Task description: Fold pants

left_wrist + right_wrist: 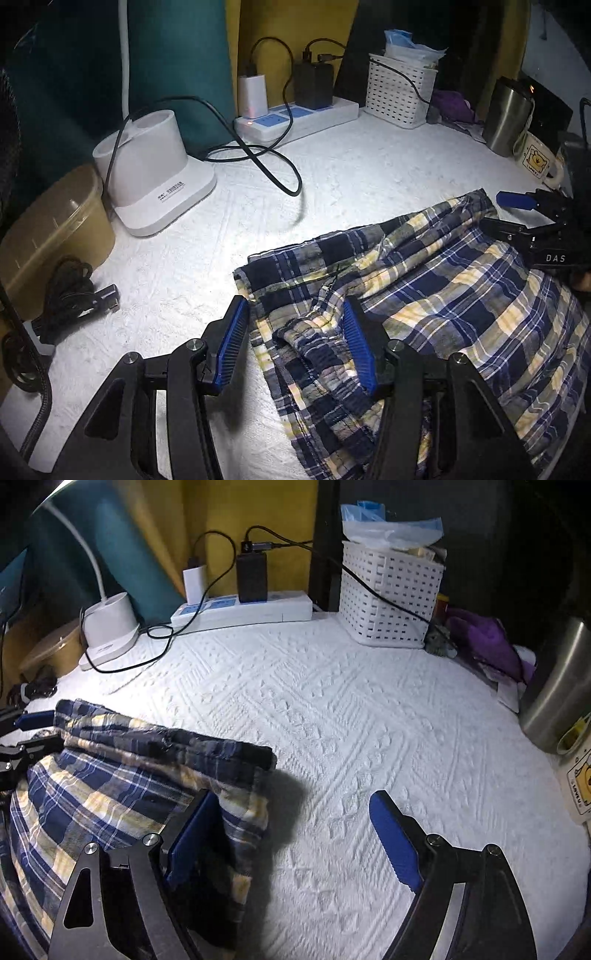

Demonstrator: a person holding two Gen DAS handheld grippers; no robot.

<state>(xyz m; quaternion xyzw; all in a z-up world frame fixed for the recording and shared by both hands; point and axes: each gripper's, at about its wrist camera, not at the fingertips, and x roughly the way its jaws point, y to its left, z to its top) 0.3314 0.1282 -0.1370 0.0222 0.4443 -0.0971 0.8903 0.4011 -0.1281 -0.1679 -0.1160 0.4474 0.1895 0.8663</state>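
Observation:
Blue, yellow and white plaid pants [436, 295] lie folded over on the white quilted cover [369, 173]. My left gripper [295, 301] stands half open over their near left corner. A bunch of cloth sits between its blue pads [232, 343], and I see no clear pinch. My right gripper [291, 797] is open wide at the pants [122, 775] right edge. Cloth drapes over its left finger [192, 834], while the right finger hangs free above the cover. Each gripper shows in the other's view, the right gripper [498, 212] at the pants' far right and the left gripper [40, 731] at their left.
Along the back stand a white lamp base [155, 177], a power strip [295, 118] with chargers and looping black cables, and a white basket [400, 92]. A steel tumbler [506, 114] and a mug [539, 158] sit right. A tan container [55, 229] and a cable bundle [70, 291] sit left.

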